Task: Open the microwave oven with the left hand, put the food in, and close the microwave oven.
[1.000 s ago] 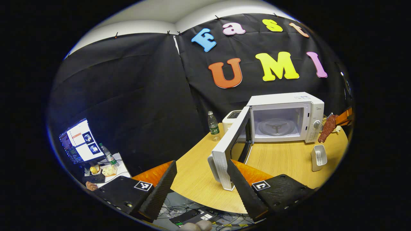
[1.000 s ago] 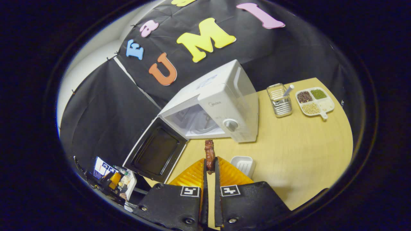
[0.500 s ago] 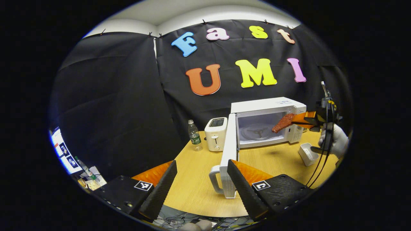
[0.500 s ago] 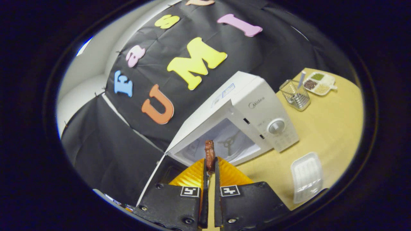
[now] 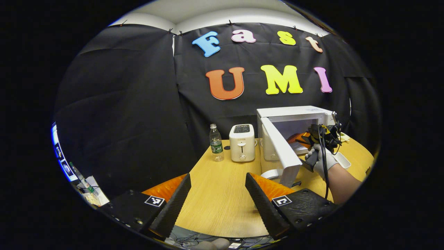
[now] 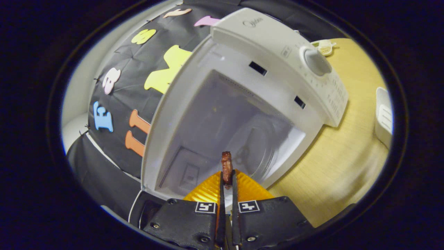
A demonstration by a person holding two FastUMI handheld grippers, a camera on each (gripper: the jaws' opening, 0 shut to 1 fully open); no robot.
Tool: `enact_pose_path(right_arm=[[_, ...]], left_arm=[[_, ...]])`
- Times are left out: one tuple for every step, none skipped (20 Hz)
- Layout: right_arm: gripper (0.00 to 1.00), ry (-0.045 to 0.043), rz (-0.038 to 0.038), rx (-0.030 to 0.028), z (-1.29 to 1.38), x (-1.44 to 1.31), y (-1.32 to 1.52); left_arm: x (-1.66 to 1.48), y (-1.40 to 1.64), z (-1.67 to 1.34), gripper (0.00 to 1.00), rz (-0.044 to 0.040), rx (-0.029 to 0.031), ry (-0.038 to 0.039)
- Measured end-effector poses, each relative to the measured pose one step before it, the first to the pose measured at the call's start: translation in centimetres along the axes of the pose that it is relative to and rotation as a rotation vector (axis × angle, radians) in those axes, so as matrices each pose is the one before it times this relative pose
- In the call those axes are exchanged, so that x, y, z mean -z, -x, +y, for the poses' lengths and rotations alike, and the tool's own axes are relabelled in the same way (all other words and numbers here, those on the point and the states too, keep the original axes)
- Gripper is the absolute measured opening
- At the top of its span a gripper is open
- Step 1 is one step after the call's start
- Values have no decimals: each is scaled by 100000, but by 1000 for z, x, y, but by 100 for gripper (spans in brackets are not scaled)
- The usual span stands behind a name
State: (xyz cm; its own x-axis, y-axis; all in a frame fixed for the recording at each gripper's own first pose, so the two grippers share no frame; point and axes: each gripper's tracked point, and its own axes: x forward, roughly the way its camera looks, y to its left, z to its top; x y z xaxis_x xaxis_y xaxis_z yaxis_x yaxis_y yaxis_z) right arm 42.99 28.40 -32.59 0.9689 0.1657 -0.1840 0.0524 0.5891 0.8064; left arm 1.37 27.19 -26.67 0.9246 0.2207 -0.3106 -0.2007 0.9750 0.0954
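At the worktop's (image 5: pixel 222 198) far right corner, the right hand-held gripper (image 6: pixel 227 180) is pinching the food (image 6: pixel 227 168) at the microwave oven's (image 6: pixel 274 59) mouth, risking an early drop, while the left hand-held gripper (image 5: pixel 218 189) is hanging spread, holding nothing.

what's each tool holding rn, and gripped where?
Right tool: shut on the brown food piece, pinched at its near end, far end reaching into the open microwave. Left tool: open, holding nothing.
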Motion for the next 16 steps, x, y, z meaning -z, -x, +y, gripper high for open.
enact_pose_path(right_arm=[[11, 1445, -3466, -222, 197, -284, -616], [11, 2279, -2426, 1819, -32, -237, -528], [11, 3315, -1437, 1216, 33, 40, -243], [11, 3534, -376, 1773, -81, 105, -371], [13, 4517, -137, 1951, -227, 237, -180], [15, 4338, 41, 1403, -153, 114, -275], [17, 5389, 818, 1587, -205, 275, -64], [18, 3494, -971, 194, 159, -88, -246], [21, 4302, -557, 981, -56, -14, -339], [22, 6646, 679, 2082, -277, 119, -103], [26, 5760, -204, 424, -59, -122, -220], [18, 2841, -485, 255, 15, -189, -165], [22, 2139, 28, 48, 5, -98, -136], [26, 2182, -522, 1268, -432, -295, 109], [42, 3229, -688, 1450, -428, -147, -11], [48, 2846, -1031, 633, -266, -35, -70]], left_arm=[[125, -207, 282, 97, -595, -539, 424], [225, -328, -148, 97, 437, 517, 978], [88, -214, -119, 97, 225, 412, 615], [-39, -158, -152, 97, 127, 595, 375], [-103, -191, 134, 97, -535, -22, 293], [-83, -191, -4, 97, -376, 94, 326], [7, -236, -119, 97, 104, 125, 232], [268, -56, -201, 97, 168, 377, 366], [245, -68, -3, 97, 393, 21, -171], [428, -205, 24, 97, 1105, -708, -410], [240, -70, 35, 96, 417, -163, -349], [-70, -66, 89, 96, 200, -608, -235], [-48, 15, -100, 96, -170, 182, 136], [42, -31, 146, 96, 90, -504, -57], [257, -261, 25, 97, 435, -78, -9], [24, -202, -20, 97, 148, -340, -60]])
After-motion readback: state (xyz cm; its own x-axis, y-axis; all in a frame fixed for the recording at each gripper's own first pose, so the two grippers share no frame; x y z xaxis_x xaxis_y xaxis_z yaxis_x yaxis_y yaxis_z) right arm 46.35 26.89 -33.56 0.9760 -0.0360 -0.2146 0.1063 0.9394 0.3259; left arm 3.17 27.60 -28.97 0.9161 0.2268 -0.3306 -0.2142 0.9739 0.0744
